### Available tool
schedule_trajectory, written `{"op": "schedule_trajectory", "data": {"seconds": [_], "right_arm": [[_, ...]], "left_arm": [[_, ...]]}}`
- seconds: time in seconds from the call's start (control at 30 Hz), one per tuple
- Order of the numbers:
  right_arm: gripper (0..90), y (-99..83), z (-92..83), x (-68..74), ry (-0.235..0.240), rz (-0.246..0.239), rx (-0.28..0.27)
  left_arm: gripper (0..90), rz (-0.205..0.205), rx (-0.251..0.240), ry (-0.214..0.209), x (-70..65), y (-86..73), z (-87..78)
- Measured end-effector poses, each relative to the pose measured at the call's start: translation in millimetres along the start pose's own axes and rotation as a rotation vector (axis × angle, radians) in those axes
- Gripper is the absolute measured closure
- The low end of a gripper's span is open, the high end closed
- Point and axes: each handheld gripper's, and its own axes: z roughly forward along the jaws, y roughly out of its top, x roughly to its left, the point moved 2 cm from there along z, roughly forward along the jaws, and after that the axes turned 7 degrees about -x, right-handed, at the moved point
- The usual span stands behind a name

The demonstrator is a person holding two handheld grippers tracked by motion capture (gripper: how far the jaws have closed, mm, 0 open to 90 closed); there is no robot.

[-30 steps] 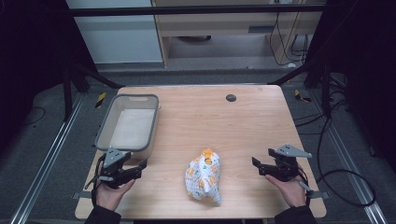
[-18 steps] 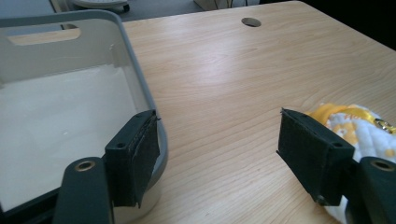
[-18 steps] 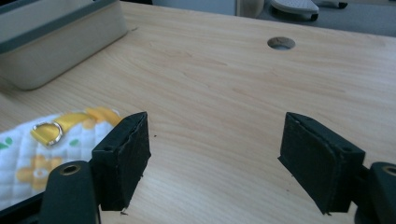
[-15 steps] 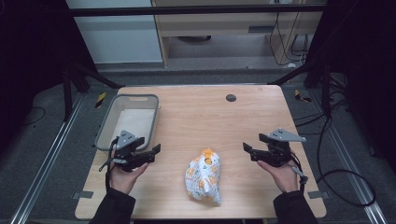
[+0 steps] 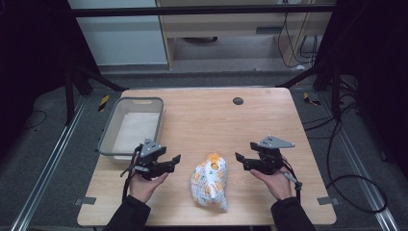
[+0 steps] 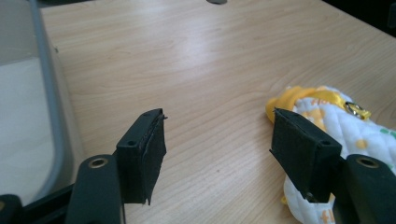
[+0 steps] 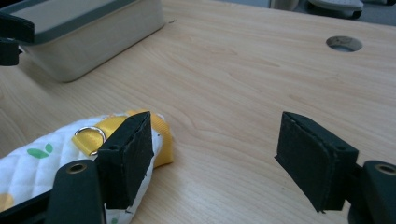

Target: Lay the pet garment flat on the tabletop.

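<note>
Your table (image 5: 202, 120): bare wood beyond both sets of fingers, far edge well off. Grey bin (image 5: 130, 127) just behind your left gripper (image 5: 169, 162), its wall close beside outer finger (image 6: 142, 156). Quilted white-and-yellow pouch (image 5: 210, 182) lies flat between your 2 grippers, touching neither. Left jaws spread, have just been closing, nothing between; pouch just outside inner finger. Right gripper (image 5: 244, 161) jaws spread, have just been closing, nothing between; pouch's yellow strap and ring (image 7: 89, 134) behind inner finger (image 7: 128, 156).
</note>
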Motion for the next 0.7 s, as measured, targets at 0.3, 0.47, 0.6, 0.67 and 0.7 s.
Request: {"op": "schedule_trajectory", "data": {"seconds": [0.3,0.47,0.6,0.67,0.7], "right_arm": [[31.2,-7.3,13.1,15.6,0.052,-0.011,0.034],[32.7,-12.7,22.3,22.9,0.088,-0.002,0.056],[32.7,-17.3,29.0,27.7,0.121,0.008,0.071],[33.4,-23.0,35.1,30.5,0.144,0.011,0.098],[33.5,-25.2,37.3,31.9,0.152,0.004,0.120]], "left_arm": [[35.9,0.037,0.057,-0.056,-15.5,-11.1,14.8],[34.3,0.045,0.089,-0.090,-23.0,-18.7,24.0],[32.6,0.045,0.120,-0.127,-28.9,-25.1,32.2],[31.7,0.058,0.149,-0.144,-32.7,-29.3,37.1],[31.8,0.062,0.154,-0.145,-33.7,-31.0,38.4]]}}
